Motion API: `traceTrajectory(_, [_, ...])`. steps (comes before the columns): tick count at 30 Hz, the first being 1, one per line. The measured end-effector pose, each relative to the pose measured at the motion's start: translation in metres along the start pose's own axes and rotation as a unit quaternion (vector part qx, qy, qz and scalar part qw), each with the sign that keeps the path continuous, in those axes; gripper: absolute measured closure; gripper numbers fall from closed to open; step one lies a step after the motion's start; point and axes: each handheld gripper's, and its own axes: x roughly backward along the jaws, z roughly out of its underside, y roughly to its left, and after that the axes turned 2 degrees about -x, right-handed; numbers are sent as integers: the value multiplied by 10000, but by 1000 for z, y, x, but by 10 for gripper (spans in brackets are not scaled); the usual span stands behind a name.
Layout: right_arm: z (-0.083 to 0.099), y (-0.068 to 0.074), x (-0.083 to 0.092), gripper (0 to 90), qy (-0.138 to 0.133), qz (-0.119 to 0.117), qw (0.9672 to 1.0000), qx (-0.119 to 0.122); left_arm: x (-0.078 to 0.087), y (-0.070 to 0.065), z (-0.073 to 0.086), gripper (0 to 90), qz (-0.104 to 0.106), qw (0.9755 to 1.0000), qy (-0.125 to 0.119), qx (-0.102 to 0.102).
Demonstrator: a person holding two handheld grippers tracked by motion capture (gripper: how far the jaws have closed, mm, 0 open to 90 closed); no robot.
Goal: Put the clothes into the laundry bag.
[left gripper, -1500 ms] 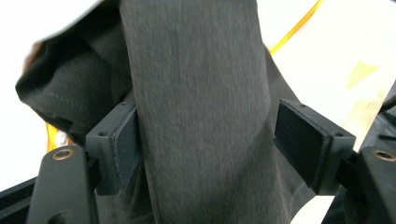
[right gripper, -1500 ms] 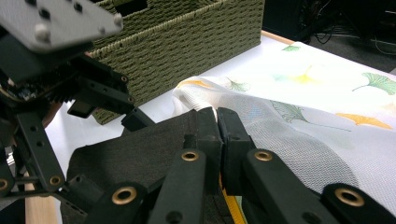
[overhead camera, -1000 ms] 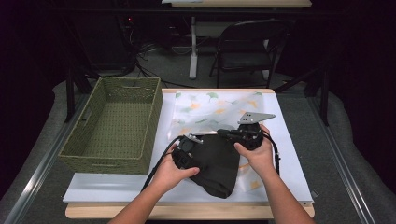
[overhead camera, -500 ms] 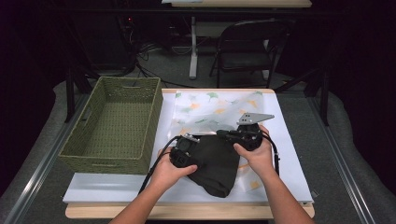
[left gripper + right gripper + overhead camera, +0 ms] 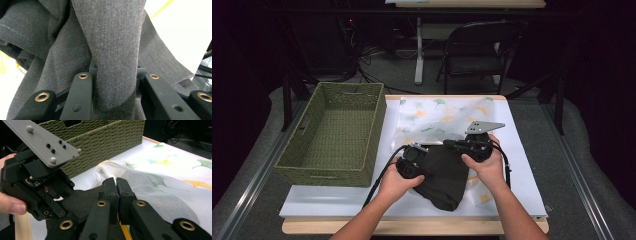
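A dark grey garment [image 5: 444,175] lies crumpled on the white table cover, between both hands. My left gripper [image 5: 421,159] is at the garment's left upper edge. In the left gripper view a fold of the grey fabric [image 5: 117,45] fills the gap in the left gripper [image 5: 115,72]; its jaws have just been closing and now press on the fold. My right gripper [image 5: 453,145] is at the garment's top right, pointing left. In the right gripper view the right gripper [image 5: 116,182] has its jaws together, and the dark fabric [image 5: 82,200] runs taut into them.
A green woven basket [image 5: 337,170] stands at the left of the table, close to the left hand. A thin white cloth with a leaf print [image 5: 437,115] lies behind and under the garment. A folding chair [image 5: 477,50] stands beyond the table's far edge.
Both hands stay in place. The garment's edge by the left gripper looks slightly more gathered than before.
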Motion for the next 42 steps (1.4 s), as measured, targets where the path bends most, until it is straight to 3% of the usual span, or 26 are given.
traceTrajectory(7, [0, 2, -1, 885, 10, -15, 10000, 22, 1, -2, -11, 733, -18, 10000, -54, -39])
traceTrajectory(12, [0, 3, -1, 885, 4, -44, 10000, -8, 2, 1, -18, 736, 19, 9998, -153, 80])
traceTrajectory(18, [-1, 4, -1, 885, -18, -84, 10000, -7, 3, 2, -29, 738, -79, 9995, -290, 65])
traceTrajectory(22, [-1, 4, 0, 885, -43, -85, 10000, 2, 1, 3, -36, 737, -100, 9990, -391, 170])
traceTrajectory(27, [-2, 3, 1, 885, -75, -84, 9999, 3, -7, 7, -40, 725, -301, 9982, -443, 254])
traceTrajectory(35, [-1, 1, 2, 885, -66, -62, 9999, -64, -13, 16, -35, 529, -376, 9984, -311, 293])
traceTrajectory(42, [0, -1, 2, 885, -59, -35, 10000, -53, -3, 9, -34, 500, -324, 9984, -415, 223])
